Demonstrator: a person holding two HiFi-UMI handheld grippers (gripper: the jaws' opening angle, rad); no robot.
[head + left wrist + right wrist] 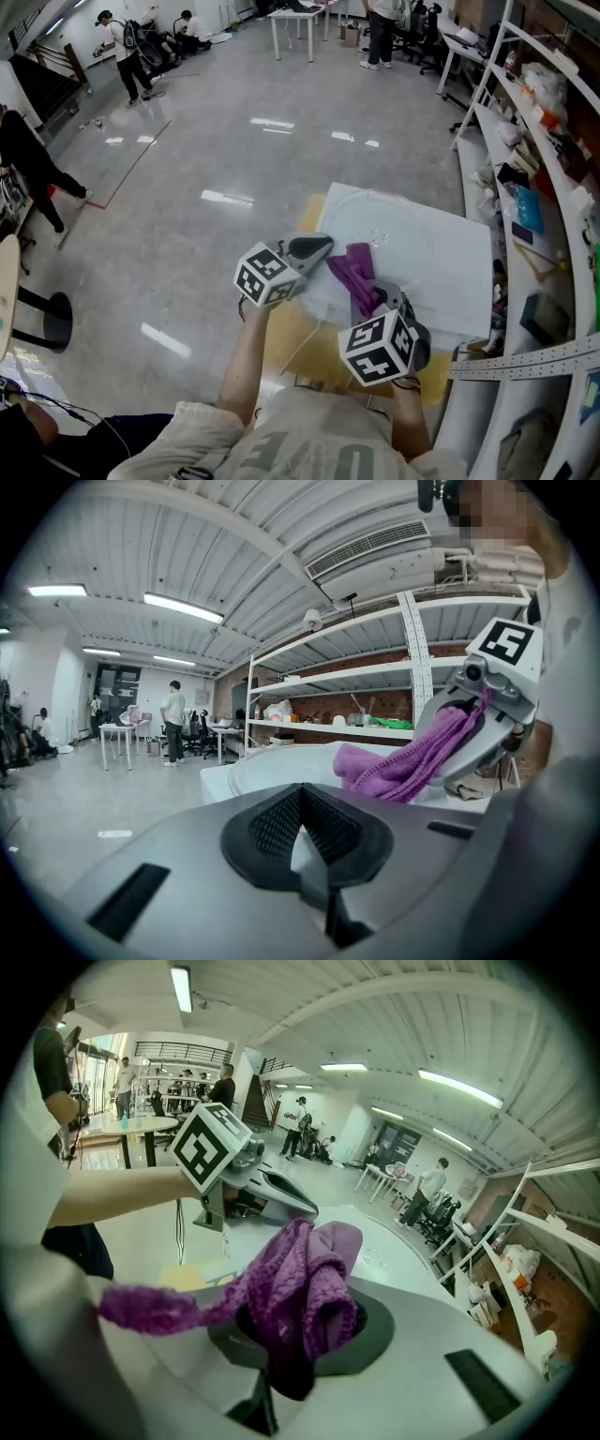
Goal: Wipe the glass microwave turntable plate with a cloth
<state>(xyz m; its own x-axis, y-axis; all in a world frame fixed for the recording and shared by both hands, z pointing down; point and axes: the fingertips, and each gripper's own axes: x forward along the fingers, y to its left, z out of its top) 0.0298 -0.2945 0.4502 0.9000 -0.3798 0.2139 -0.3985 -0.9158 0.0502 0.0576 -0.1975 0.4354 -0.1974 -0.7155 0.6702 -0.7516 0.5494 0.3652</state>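
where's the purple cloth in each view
Head view: purple cloth at centre, over the near rim of the glass plate.
Left gripper view: right of centre, hanging from the right hand-held gripper.
Right gripper view: centre, clamped in its own jaws.
Shared landmark: the glass plate.

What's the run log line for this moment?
left gripper: shut on glass plate rim | right gripper: shut on purple cloth | cloth: lying on plate

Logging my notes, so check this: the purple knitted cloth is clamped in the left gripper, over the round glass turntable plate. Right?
No: the right gripper view shows the right gripper clamping the purple knitted cloth, over the round glass turntable plate.
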